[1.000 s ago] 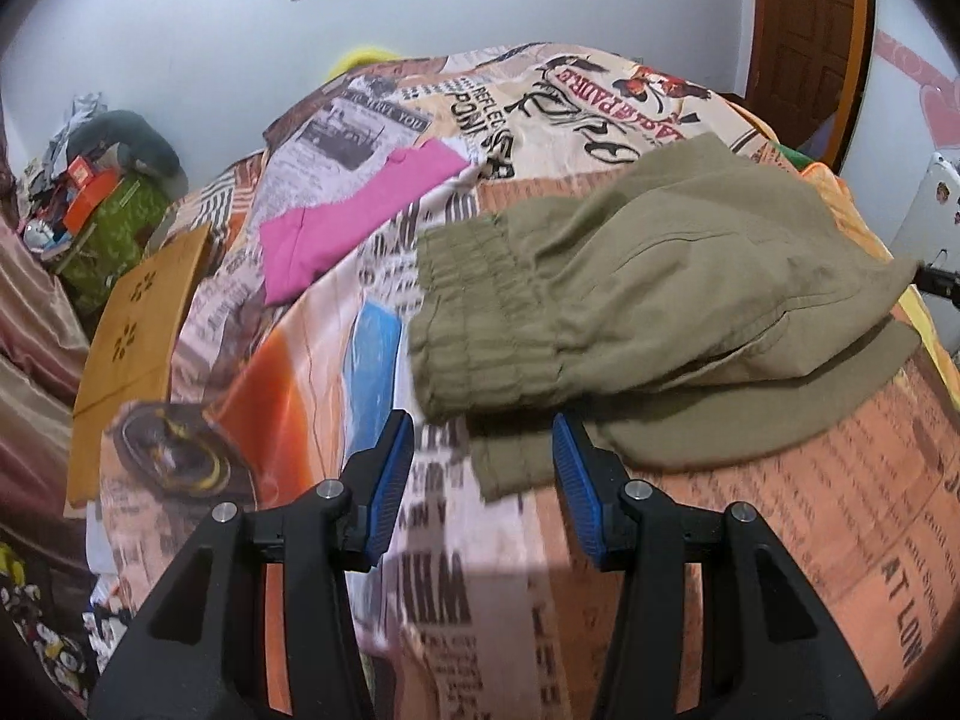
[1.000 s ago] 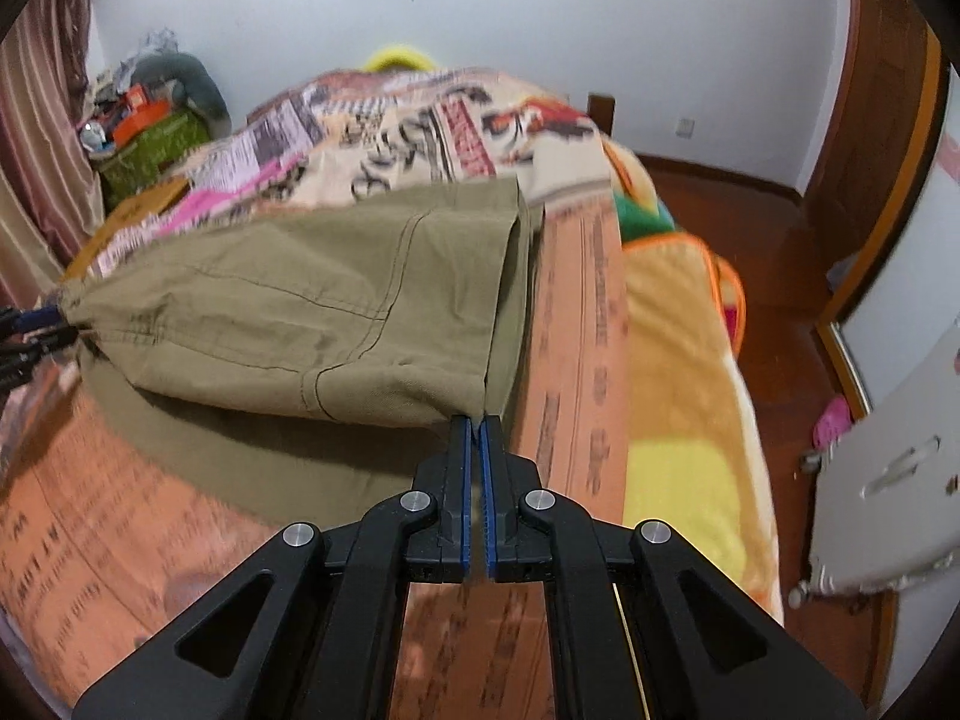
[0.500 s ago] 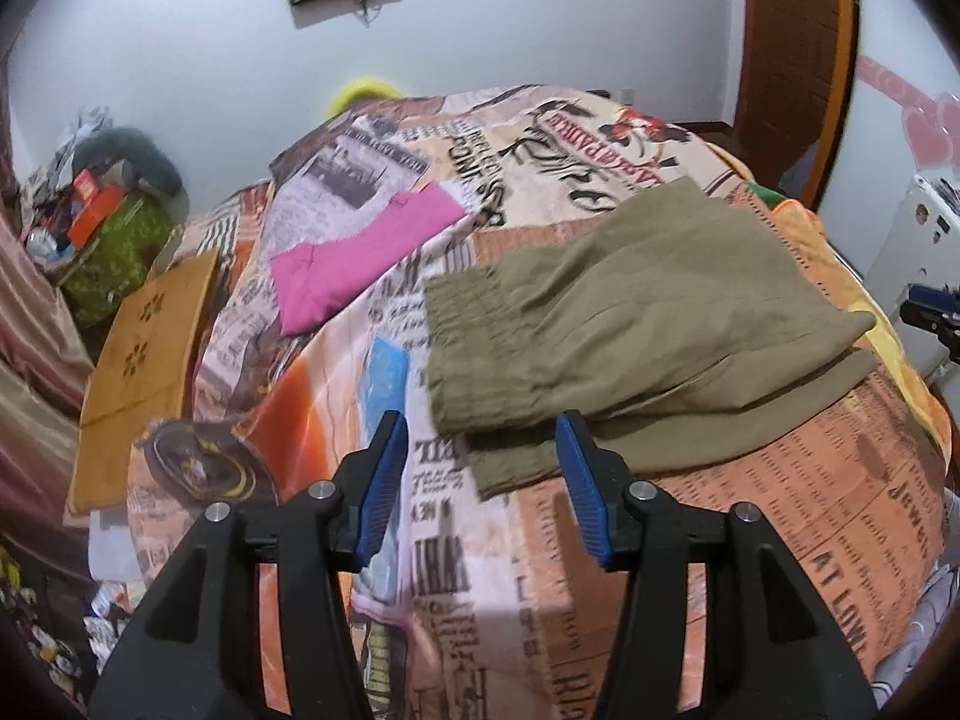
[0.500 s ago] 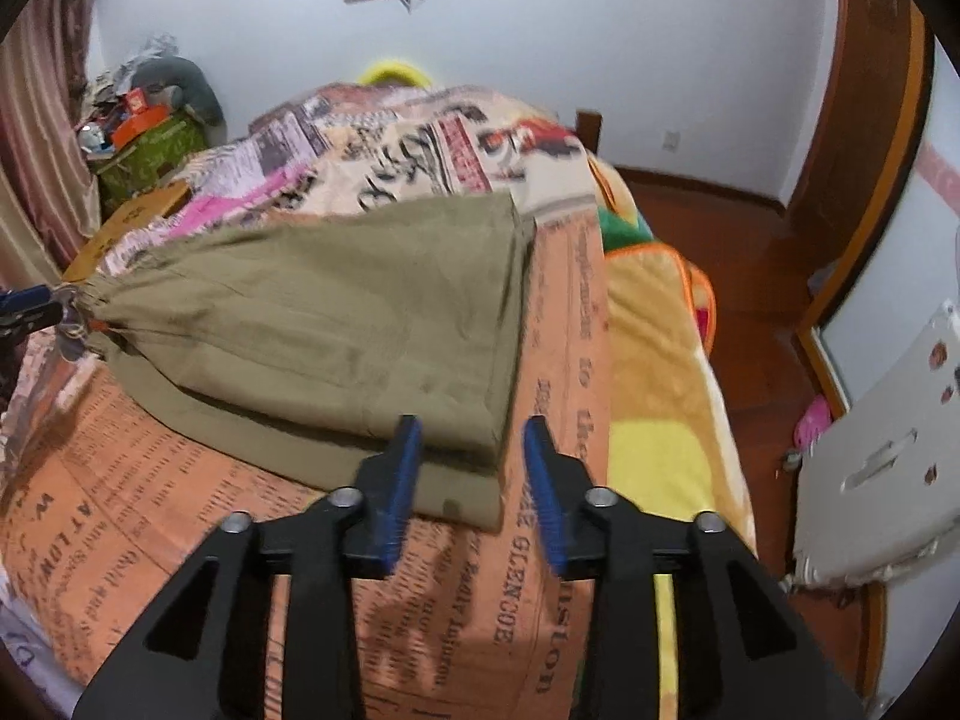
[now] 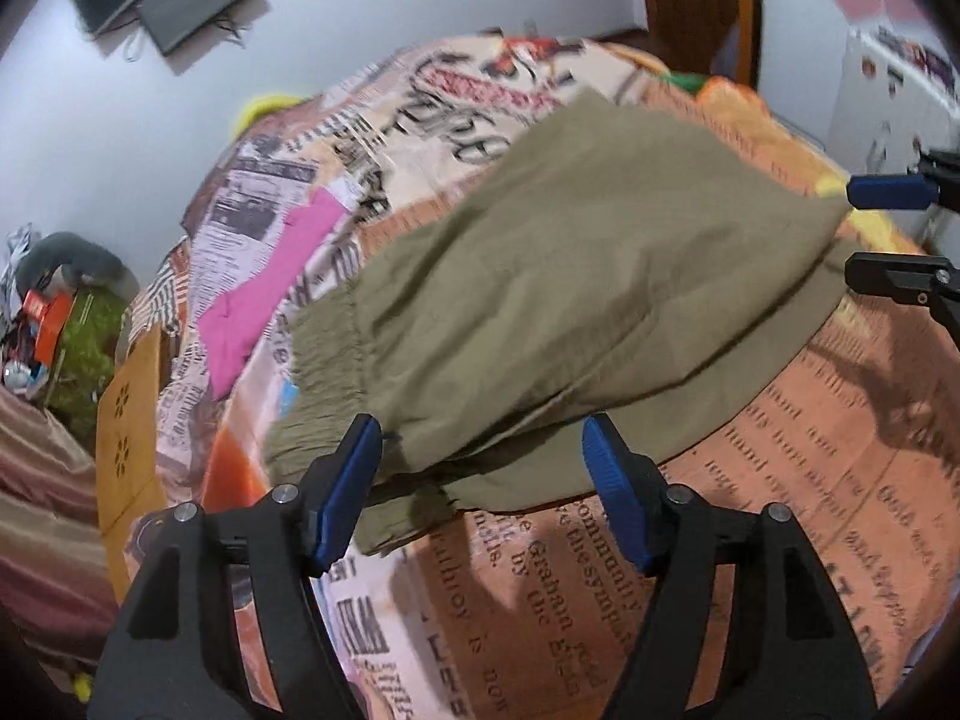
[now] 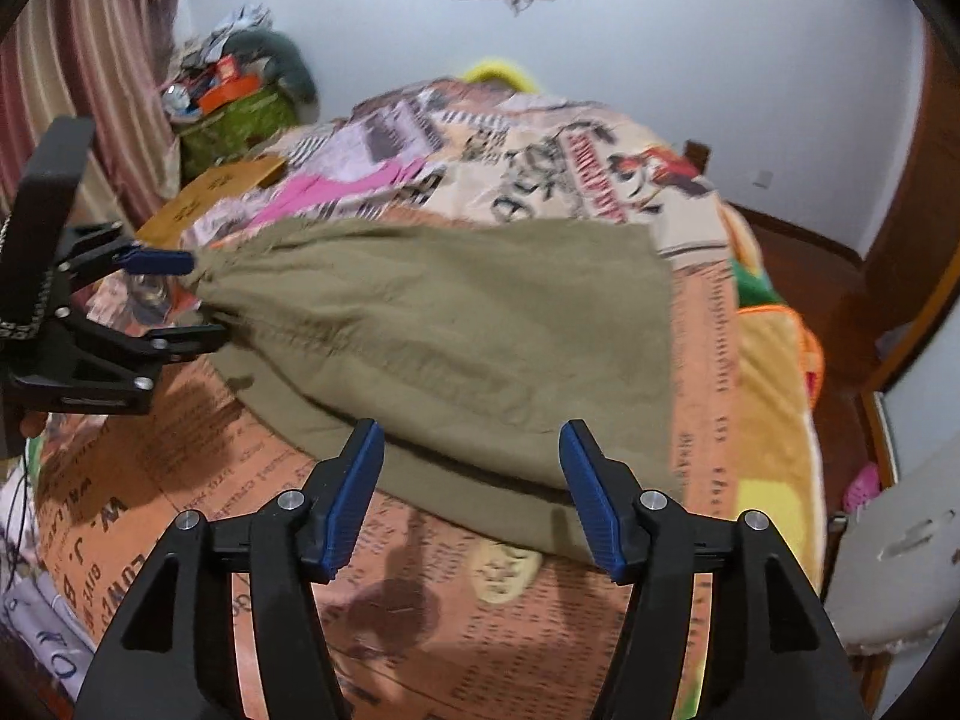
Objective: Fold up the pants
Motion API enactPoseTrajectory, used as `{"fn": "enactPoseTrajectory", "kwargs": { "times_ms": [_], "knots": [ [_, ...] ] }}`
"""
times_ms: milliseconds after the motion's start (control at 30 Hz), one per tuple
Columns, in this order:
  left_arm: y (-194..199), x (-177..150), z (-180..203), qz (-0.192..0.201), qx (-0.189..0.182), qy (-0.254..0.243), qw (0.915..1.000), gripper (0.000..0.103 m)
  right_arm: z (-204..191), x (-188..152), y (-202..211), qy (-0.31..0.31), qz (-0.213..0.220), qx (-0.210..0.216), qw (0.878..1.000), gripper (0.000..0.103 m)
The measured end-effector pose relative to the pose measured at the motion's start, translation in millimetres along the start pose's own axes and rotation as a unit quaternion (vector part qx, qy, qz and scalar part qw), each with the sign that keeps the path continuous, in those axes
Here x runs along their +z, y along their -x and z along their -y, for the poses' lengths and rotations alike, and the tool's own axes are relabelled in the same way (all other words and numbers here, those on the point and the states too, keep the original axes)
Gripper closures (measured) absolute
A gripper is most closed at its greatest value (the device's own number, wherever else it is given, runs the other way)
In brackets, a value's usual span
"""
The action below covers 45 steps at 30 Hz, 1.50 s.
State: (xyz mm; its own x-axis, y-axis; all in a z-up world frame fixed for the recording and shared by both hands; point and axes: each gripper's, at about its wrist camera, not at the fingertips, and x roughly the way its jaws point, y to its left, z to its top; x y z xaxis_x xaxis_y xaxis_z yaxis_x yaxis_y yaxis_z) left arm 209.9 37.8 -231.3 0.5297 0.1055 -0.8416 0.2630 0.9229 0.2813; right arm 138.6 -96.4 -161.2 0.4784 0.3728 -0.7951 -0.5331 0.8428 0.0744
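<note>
Olive-green pants (image 5: 570, 294) lie folded over on the newspaper-print bedspread (image 5: 750, 540), with the gathered waistband (image 5: 324, 360) toward the left in the left wrist view. My left gripper (image 5: 480, 486) hovers over the near edge by the waistband, its jaws opening, nothing pinched between the blue pads. In the right wrist view the pants (image 6: 456, 336) spread across the bed. My right gripper (image 6: 471, 480) sits above their near hem edge, jaws opening, pads off the cloth. Each gripper shows at the edge of the other's view: right gripper (image 5: 894, 228), left gripper (image 6: 162, 300).
A pink garment (image 5: 270, 276) lies on the bed beyond the waistband. A tan board (image 5: 129, 420) leans at the bed's left side, clutter and a green bag (image 6: 234, 114) behind it. A white round stool (image 6: 900, 570) stands right of the bed near the wooden door frame (image 6: 900, 270).
My right gripper, shut on the pants' edge a second ago, has let go and opened, drawing back. My left gripper opened wider and shifted right along the near edge, rolling.
</note>
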Motion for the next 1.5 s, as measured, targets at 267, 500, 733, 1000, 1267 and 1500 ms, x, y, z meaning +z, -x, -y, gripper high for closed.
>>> {"fn": "enactPoseTrajectory", "kwargs": {
  "times_ms": [267, 500, 733, 1000, 1267, 1500],
  "knots": [
    [-14.4, 2.8, 12.8, 0.007, 0.021, -0.035, 0.9991, 0.035, -17.5, -0.9, -38.4, 0.028, -0.049, 0.019, 0.998, 0.046],
    [-9.6, 13.7, 9.3, 0.019, -0.005, -0.029, 0.9994, 0.068, -30.4, 7.2, -61.2, 0.063, -0.063, 0.023, 0.996, 0.046],
    [-2.8, 20.4, 0.7, 0.03, -0.03, -0.01, 0.9991, 0.081, -29.5, 15.9, -68.4, 0.068, -0.053, 0.029, 0.996, 0.046],
    [2.7, 21.1, 0.2, 0.031, -0.031, -0.007, 0.999, 0.084, -19.5, 20.4, -62.0, 0.052, -0.043, 0.035, 0.997, 0.094],
    [10.2, 7.6, 4.8, 0.028, -0.043, -0.002, 0.9987, 0.084, -27.8, 13.9, -38.7, 0.078, -0.026, 0.026, 0.996, 0.095],
    [1.3, -12.5, 15.4, 0.01, -0.056, 0.014, 0.9983, 0.084, -26.2, -0.2, -45.0, 0.058, -0.048, 0.033, 0.997, 0.094]
  ]
}}
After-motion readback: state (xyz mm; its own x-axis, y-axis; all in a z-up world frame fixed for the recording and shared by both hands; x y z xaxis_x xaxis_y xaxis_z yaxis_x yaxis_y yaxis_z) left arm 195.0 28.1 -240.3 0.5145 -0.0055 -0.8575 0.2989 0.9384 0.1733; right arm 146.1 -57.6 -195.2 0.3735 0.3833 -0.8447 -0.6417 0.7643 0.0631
